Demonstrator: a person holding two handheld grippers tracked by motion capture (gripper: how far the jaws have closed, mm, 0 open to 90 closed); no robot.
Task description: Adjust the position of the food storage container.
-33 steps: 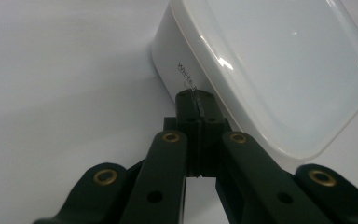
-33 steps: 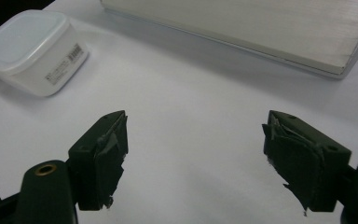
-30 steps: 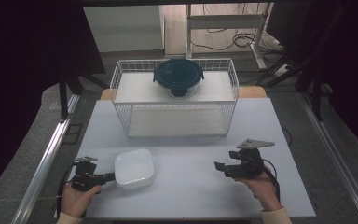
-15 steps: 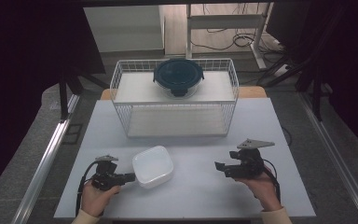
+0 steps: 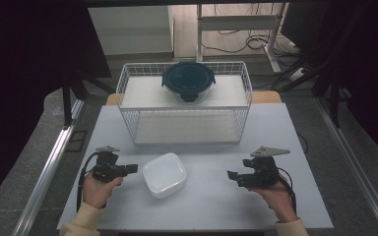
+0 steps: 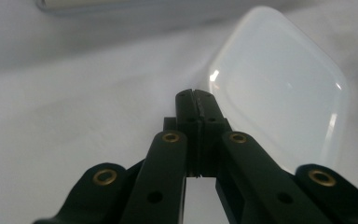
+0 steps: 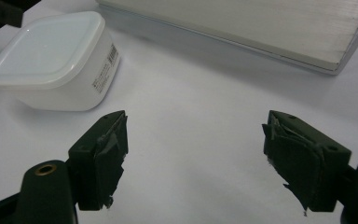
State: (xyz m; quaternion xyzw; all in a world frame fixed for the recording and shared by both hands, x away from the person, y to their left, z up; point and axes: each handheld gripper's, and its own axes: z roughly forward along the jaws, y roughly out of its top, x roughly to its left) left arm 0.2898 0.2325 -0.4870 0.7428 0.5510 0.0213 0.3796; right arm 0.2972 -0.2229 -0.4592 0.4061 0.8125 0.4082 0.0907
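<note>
A white lidded plastic container (image 5: pixel 164 174) sits on the white table (image 5: pixel 206 206), front and centre. My left gripper (image 5: pixel 133 168) is shut with nothing between its jaws, its tip right beside the container's left edge. In the left gripper view the closed tip (image 6: pixel 196 100) sits against the rim of the container (image 6: pixel 279 93). My right gripper (image 5: pixel 231 176) stands open to the right of the container, pointing toward it. Its own view has the jaws wide apart (image 7: pixel 200 154) over bare table, with the container (image 7: pixel 51 51) ahead at the upper left.
A white wire rack (image 5: pixel 184 103) stands at the back of the table, with a dark round lidded bowl (image 5: pixel 188 81) on its top shelf. The rack's bottom board (image 7: pixel 261 23) shows in the right gripper view. Table edges drop off on both sides.
My left gripper has moved right and slightly back, and the white container has slid right with it toward the table's centre. The right gripper has stayed still and open.
</note>
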